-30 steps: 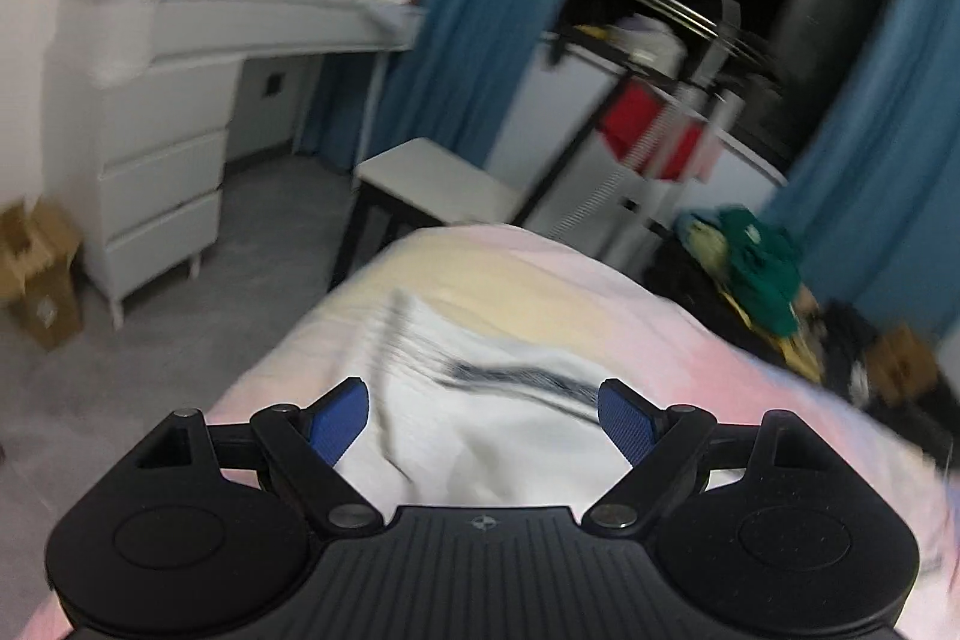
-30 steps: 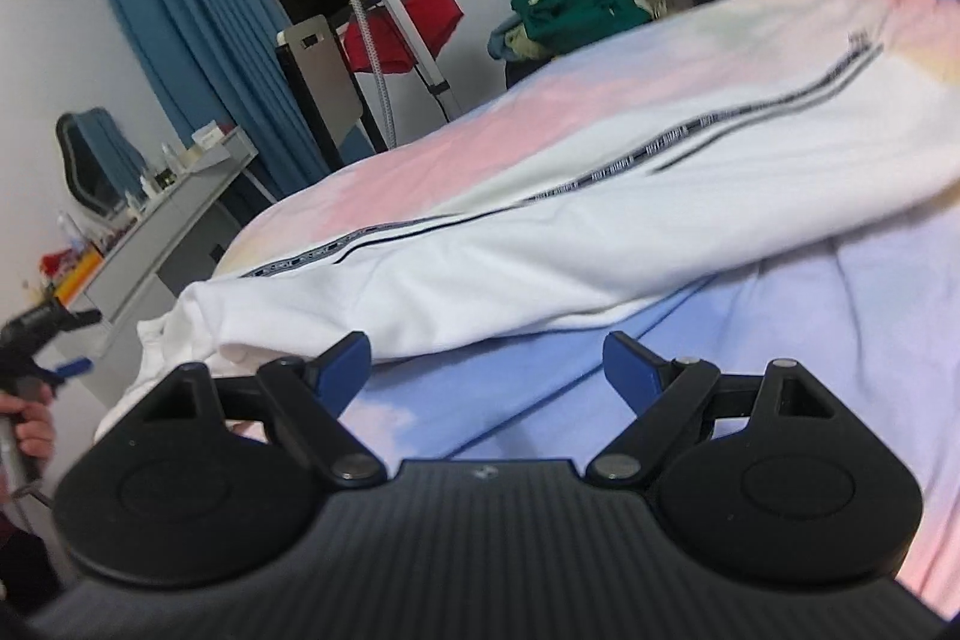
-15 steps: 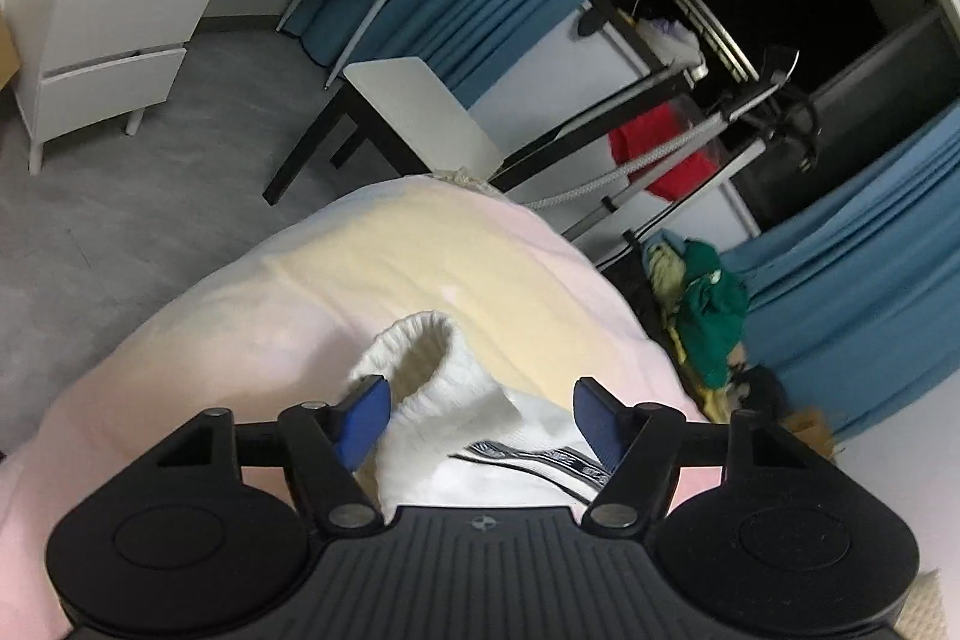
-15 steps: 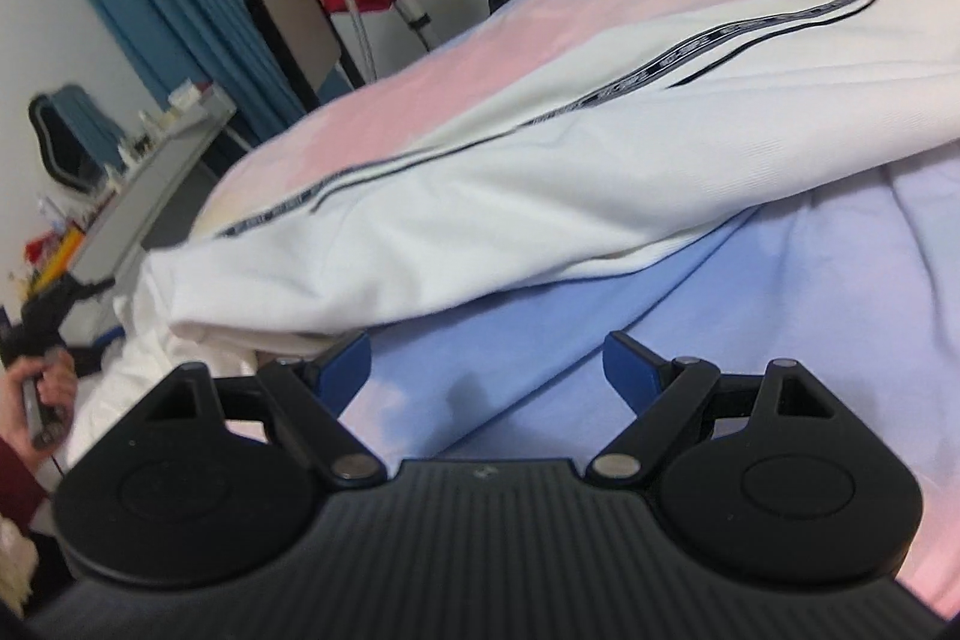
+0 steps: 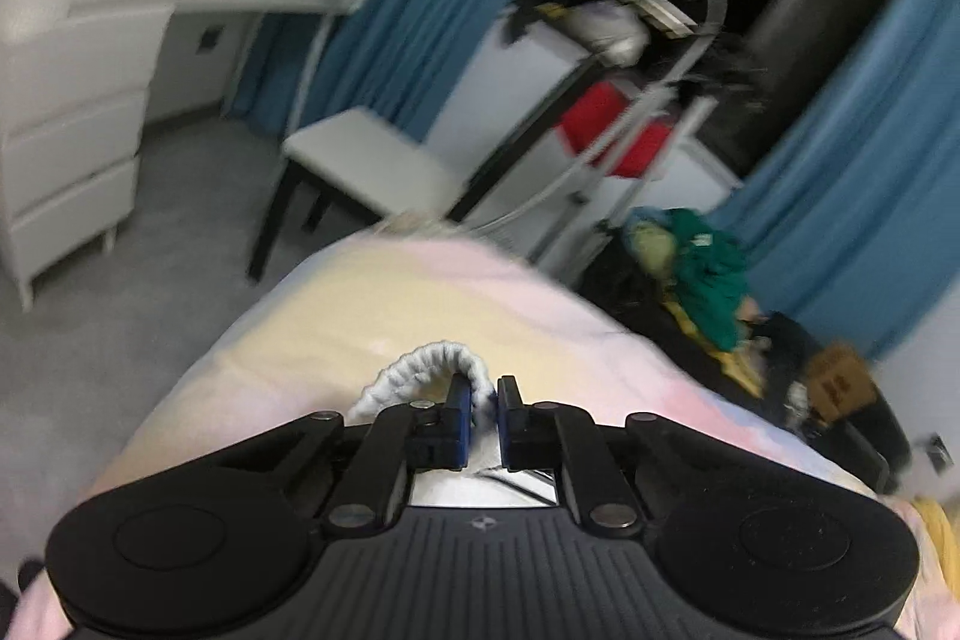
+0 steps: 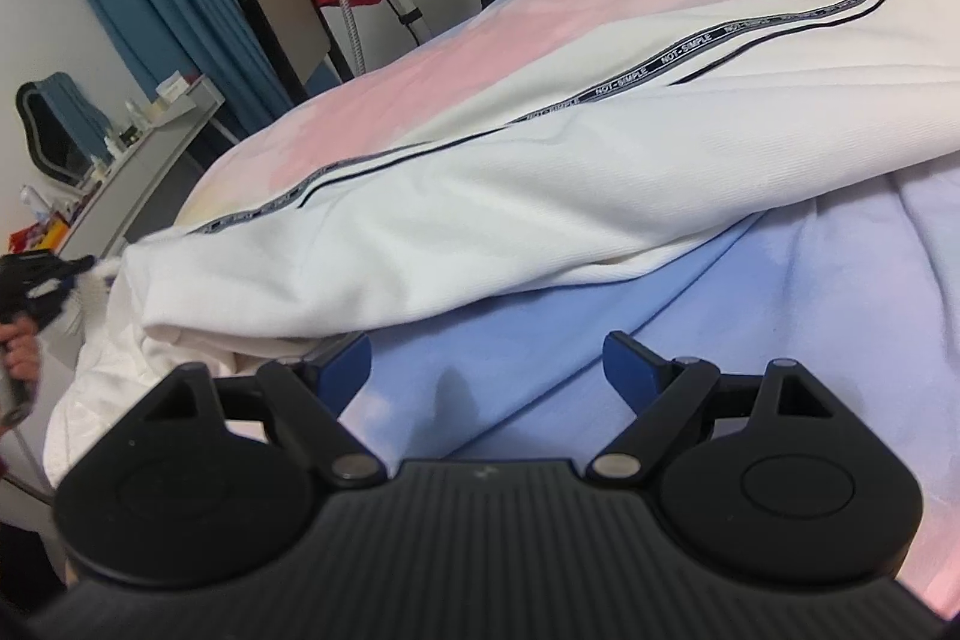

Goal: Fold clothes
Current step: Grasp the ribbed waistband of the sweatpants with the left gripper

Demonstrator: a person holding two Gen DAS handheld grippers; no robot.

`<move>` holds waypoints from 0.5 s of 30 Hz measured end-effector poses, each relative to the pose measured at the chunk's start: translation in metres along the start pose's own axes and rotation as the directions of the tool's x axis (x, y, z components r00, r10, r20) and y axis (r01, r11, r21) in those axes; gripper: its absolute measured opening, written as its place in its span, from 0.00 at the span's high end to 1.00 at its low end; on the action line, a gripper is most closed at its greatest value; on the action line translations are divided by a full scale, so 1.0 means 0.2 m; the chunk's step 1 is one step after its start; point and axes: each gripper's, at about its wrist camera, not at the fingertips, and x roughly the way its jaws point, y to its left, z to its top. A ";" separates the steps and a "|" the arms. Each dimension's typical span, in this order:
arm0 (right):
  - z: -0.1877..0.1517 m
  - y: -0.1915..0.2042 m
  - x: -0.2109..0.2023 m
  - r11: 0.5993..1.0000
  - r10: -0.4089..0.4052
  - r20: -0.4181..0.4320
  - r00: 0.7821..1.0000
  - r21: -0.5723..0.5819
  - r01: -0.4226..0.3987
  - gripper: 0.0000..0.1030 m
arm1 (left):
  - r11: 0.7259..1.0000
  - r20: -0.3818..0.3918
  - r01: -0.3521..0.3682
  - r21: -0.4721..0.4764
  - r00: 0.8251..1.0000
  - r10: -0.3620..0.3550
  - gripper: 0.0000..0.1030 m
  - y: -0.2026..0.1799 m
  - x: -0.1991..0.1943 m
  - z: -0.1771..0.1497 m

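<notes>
White trousers (image 6: 540, 196) with a black lettered side stripe lie stretched across the bed, running from far right to near left. Their ribbed cuff (image 5: 420, 370) curls up at the bed's end, and my left gripper (image 5: 480, 403) is shut on that cuff. In the right wrist view the left gripper (image 6: 57, 283) shows small at the left edge, held by a hand. My right gripper (image 6: 486, 367) stands open low over the blue part of the sheet, just in front of the trouser leg's folded edge, with nothing between its fingers.
The bed sheet (image 6: 750, 340) is pastel pink, yellow and blue. Beyond the bed's end stand a white stool (image 5: 366, 166), a white drawer unit (image 5: 66, 136), a drying rack with a red garment (image 5: 612, 130) and a heap of green clothes (image 5: 708, 274). Blue curtains hang behind.
My left gripper went from wide open around the cuff to shut on it, and its view swung up and blurred. The right gripper crept closer to the trouser leg and stayed open.
</notes>
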 end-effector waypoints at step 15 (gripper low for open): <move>-0.03 0.00 -0.32 0.996 0.090 0.110 0.990 -0.008 -0.089 0.17 | 0.882 -0.031 0.319 0.348 0.944 -0.329 0.94 -0.64 -1.34 -0.66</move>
